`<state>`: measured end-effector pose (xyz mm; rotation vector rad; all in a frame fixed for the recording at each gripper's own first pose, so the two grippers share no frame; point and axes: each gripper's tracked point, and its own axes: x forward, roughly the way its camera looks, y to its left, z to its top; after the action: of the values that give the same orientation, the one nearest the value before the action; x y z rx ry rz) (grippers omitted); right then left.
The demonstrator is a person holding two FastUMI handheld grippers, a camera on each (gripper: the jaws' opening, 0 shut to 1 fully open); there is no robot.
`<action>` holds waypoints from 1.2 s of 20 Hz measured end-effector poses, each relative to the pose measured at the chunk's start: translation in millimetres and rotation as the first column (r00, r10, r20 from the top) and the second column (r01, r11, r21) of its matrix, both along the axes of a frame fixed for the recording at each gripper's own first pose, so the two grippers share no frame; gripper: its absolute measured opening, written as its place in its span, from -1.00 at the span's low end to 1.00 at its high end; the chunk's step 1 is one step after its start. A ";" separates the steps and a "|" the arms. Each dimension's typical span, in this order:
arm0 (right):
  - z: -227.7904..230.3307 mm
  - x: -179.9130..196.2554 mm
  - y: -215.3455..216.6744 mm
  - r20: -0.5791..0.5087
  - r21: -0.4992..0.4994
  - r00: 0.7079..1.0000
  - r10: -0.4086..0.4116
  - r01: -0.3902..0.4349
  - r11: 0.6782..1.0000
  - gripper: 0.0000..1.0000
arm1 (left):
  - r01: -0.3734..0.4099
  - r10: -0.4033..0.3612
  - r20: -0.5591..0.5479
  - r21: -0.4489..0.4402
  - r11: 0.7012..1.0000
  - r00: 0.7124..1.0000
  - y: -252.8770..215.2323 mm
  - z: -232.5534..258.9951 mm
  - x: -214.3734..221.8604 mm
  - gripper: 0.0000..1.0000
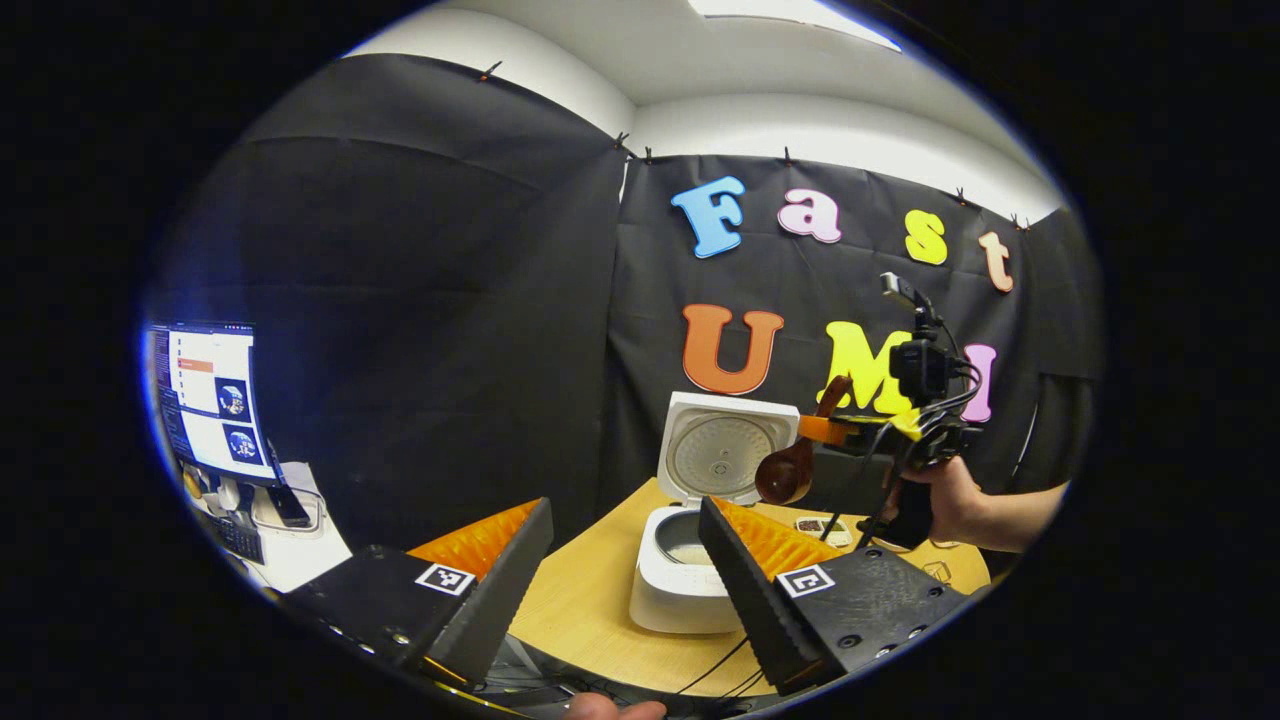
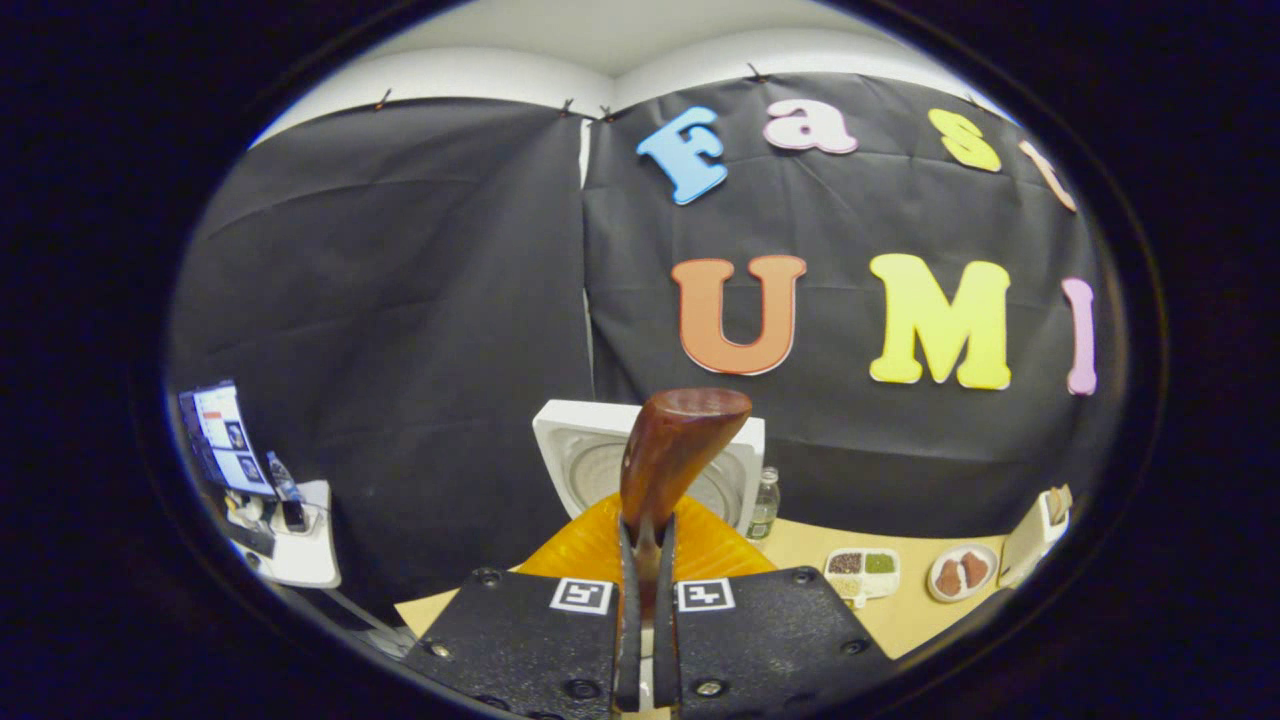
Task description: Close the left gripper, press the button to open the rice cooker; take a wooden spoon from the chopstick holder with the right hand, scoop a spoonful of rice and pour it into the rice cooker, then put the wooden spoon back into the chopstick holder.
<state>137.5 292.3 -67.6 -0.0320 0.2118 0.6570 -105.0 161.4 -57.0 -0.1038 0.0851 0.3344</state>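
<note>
While the cooker [image 1: 690, 560] sat open on the worktop [image 1: 590, 610], lid up, the left tongs [image 1: 625, 570] hung spread apart in front of it. The right tongs [image 2: 645, 560] were clamped on the spoon [image 2: 672, 445], whose bowl [image 1: 785, 475] hovered above the pot by the raised lid [image 1: 725, 450]. A divided dish [image 2: 862, 572] and a plate [image 2: 960, 572] lay off to the right.

1. A recording booth, seemingly inside a lab or office: black cloth [image 1: 420, 300] pinned up as walls under a plain white ceiling [image 1: 700, 60].
2. A wooden table [image 1: 590, 600] carries kitchen props.
3. A computer monitor [image 1: 212, 400] stands on a side desk [image 2: 300, 560].
</note>
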 end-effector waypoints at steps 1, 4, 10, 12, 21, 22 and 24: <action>6.5 -4.4 -16.9 -0.017 0.028 1.000 -0.025 0.025 0.999 -0.80 | 0.021 -0.021 0.002 -0.003 1.000 1.000 -3.2 -0.9 4.3 0.89; 27.8 -12.9 -76.7 -0.059 0.108 0.991 -0.118 0.124 0.986 -0.80 | 0.093 -0.092 0.020 -0.012 0.996 0.996 -14.4 -0.7 17.8 0.89; 37.5 -14.2 -230.4 -0.121 0.170 0.929 -0.350 0.367 0.915 -0.80 | 0.235 -0.234 0.018 -0.043 0.971 0.972 -64.6 -6.8 55.8 0.89; 33.3 -19.9 -281.9 -0.140 0.170 0.896 -0.422 0.442 0.881 -0.80 | 0.272 -0.272 0.007 -0.042 0.961 0.962 -81.9 -9.6 64.5 0.89; -23.5 -8.6 -450.4 -0.236 0.137 0.740 -0.630 0.667 0.732 -0.80 | 0.319 -0.320 -0.026 -0.033 0.947 0.947 -137.0 -5.4 96.3 0.89; -36.9 -3.7 -459.6 -0.256 0.131 0.729 -0.635 0.677 0.725 -0.80 | 0.315 -0.316 -0.028 -0.036 0.948 0.948 -141.3 -4.8 100.7 0.89; -65.8 5.5 -471.3 -0.298 0.116 0.711 -0.638 0.690 0.715 -0.80 | 0.306 -0.307 -0.033 -0.043 0.951 0.951 -149.4 -3.0 109.4 0.89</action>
<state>143.0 -179.1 -133.4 0.3326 0.3586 -0.0627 4.5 11.9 -60.0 -0.1191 0.1445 0.0237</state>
